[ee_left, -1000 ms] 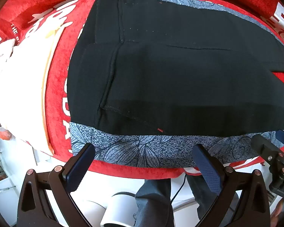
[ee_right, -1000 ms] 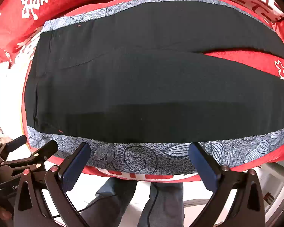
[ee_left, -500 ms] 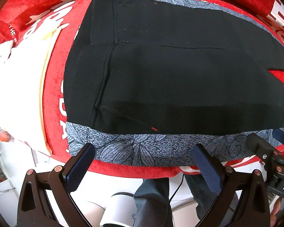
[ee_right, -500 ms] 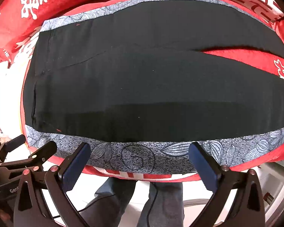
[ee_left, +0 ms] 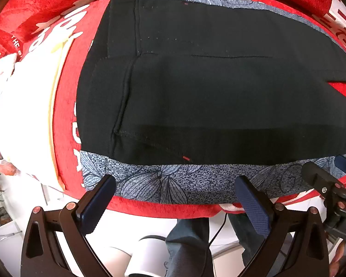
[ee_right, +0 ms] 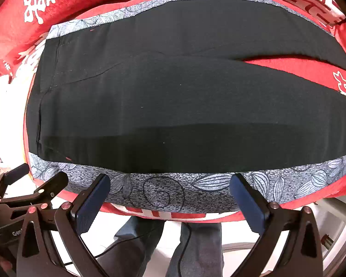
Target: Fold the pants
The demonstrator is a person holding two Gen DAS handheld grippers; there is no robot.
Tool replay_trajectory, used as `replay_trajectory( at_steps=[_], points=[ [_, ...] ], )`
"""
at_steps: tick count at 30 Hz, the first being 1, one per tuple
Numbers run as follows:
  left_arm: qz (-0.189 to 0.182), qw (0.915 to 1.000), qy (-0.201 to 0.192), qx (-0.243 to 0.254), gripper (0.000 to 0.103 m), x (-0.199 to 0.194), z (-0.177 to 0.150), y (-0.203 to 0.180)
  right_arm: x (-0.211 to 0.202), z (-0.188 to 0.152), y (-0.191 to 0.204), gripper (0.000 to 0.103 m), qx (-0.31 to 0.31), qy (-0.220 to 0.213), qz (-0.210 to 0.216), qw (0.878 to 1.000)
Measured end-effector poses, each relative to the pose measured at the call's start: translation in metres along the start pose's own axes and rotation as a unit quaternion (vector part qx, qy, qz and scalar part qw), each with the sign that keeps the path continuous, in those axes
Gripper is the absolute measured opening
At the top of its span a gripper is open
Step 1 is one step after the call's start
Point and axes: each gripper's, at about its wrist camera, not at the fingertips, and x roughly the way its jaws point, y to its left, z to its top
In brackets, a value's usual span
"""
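Pants flat on red cloth, left gripper wide, right gripper wide, both empty

Red plush table cover (white lettering), pale floor below, bright daylight

Matt black cloth pants lie on a plush red cloth.

black pants with grey floral side stripe, red cloth
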Motion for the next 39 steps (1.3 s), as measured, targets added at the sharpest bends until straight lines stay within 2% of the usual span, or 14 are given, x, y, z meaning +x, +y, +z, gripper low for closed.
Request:
replay_trajectory(
  at_steps=[26, 39],
  points=[
    [0.019, 0.9997, -0.009, 0.012, 0.103, 0.005, -0.013, -0.018, -0.002, -0.002, -0.006, 0.103, -0.004, -0.005, 0.012, 1.000],
    [0.038, 0.9985, -0.018, -0.034, 0.103, 0.002, -0.029, -0.025, -0.002, 0.002, -0.013, 0.103, -0.052, -0.001, 0.045, 0.998]
  ],
)
